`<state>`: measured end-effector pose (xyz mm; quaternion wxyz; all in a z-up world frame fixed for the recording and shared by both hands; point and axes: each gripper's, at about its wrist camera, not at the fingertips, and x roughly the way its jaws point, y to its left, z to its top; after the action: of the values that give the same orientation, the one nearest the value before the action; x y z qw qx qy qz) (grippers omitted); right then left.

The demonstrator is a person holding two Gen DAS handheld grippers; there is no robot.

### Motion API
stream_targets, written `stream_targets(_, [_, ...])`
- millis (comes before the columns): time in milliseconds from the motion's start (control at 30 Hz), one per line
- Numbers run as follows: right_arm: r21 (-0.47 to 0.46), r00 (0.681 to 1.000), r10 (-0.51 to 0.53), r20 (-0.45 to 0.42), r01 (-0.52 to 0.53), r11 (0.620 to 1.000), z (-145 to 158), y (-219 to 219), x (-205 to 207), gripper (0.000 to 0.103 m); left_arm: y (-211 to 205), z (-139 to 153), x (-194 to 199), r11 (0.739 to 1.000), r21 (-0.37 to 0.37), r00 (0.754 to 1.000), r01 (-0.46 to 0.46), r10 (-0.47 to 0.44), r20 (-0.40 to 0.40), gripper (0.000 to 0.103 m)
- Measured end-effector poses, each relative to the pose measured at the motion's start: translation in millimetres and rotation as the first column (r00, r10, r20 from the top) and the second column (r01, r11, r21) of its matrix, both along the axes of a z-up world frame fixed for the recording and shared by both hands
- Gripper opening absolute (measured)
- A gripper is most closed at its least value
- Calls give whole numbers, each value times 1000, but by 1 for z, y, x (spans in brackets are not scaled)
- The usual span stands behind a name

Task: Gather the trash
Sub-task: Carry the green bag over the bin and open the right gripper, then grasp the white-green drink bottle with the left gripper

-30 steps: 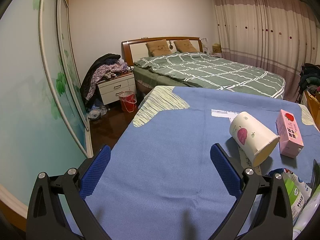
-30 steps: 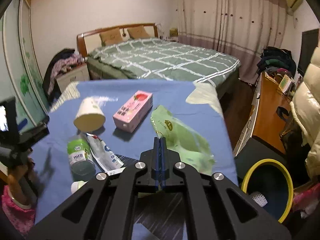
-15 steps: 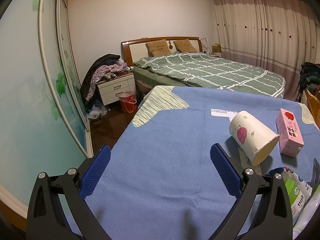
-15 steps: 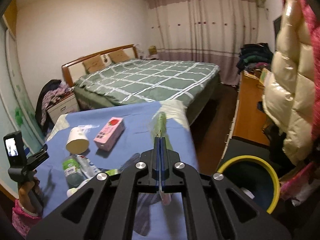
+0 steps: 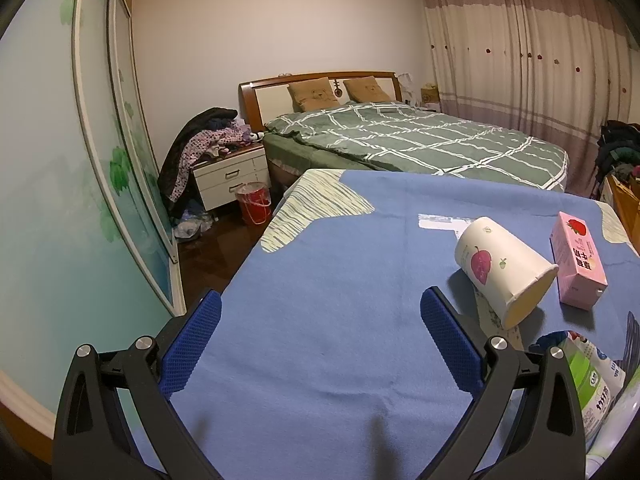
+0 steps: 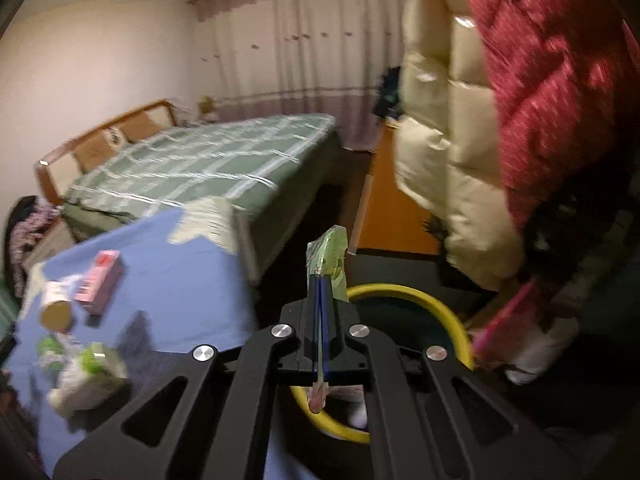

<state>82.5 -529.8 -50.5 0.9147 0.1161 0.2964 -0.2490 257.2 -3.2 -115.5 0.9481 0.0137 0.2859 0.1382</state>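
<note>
Right gripper [image 6: 322, 280] clamped on crinkly green plastic wrapper [image 6: 329, 252] above yellow-rimmed round bin [image 6: 452, 316], left gripper [image 5: 320, 312] spread wide over blue felt tablecloth [image 5: 320, 264], tipped paper cup [image 5: 502, 266], pink carton [image 5: 576, 258].

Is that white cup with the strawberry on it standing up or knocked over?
Knocked over. The cup lies on its side on the blue tablecloth, its open mouth facing the camera, beside the pink carton.

Wrapper [image 6: 327, 254] seemingly above bin [image 6: 454, 326]
</note>
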Motion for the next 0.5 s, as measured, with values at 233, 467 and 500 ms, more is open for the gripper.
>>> stream_targets(233, [31,994,-80,-69,83,996,-38,-19,5,16,-2,-1,-1,1000,-3,1000,11,-11,5,98])
stream_targets(467, [53,998,-30,-62,34,998,-41,-8,6,19,-29,4,-21,992,16,992,128,-128,14,98])
stream_targets(500, [54,998,-28,-59,32,998,-40,-8,6,22,-34,6,-28,986,-4,986,164,-164,13,98])
